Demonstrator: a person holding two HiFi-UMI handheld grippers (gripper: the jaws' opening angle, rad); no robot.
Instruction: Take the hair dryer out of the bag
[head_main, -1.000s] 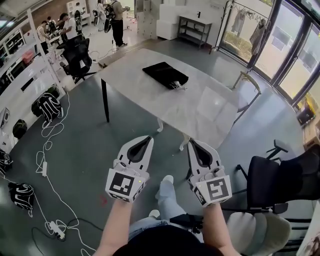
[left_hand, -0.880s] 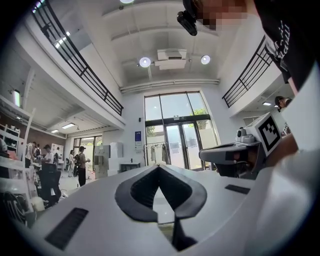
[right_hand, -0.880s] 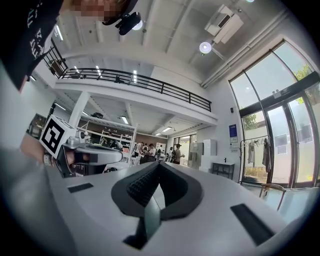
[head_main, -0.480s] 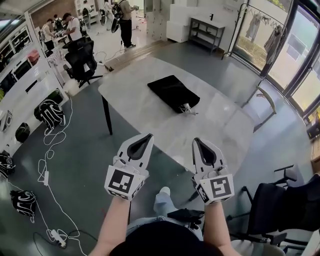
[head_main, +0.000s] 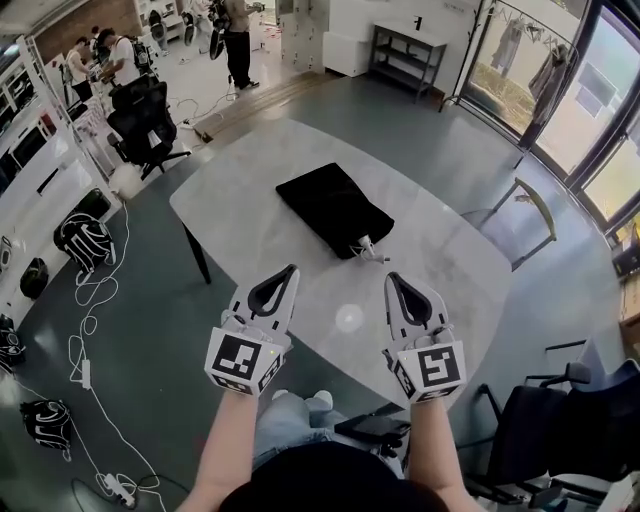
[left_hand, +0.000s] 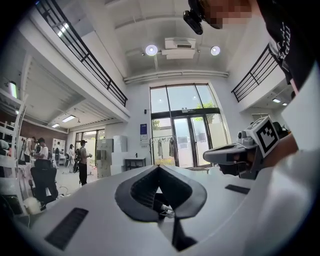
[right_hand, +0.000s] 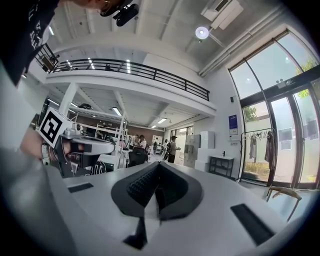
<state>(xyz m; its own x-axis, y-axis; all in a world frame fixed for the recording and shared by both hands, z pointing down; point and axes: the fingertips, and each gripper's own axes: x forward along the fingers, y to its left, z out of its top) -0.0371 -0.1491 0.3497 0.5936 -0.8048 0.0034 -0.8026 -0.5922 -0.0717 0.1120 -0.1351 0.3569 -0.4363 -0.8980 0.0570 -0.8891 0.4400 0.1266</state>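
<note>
A flat black bag lies on the pale marble table, with a white cord and plug sticking out of its near end. The hair dryer itself is hidden. My left gripper is held level over the table's near edge, its jaws shut and empty, short of the bag. My right gripper hangs beside it, also shut and empty, just short of the cord. In the left gripper view, the left gripper has its tips together, with the right gripper alongside. The right gripper shows closed tips too.
A black office chair stands at my right, and a light chair stands past the table's far side. Bags and cables litter the floor at left. Another office chair and people are at the back.
Both grippers have travelled forward together with the person, from over the floor to over the table's near edge. The table and bag are now much nearer. The jaws stayed shut.
</note>
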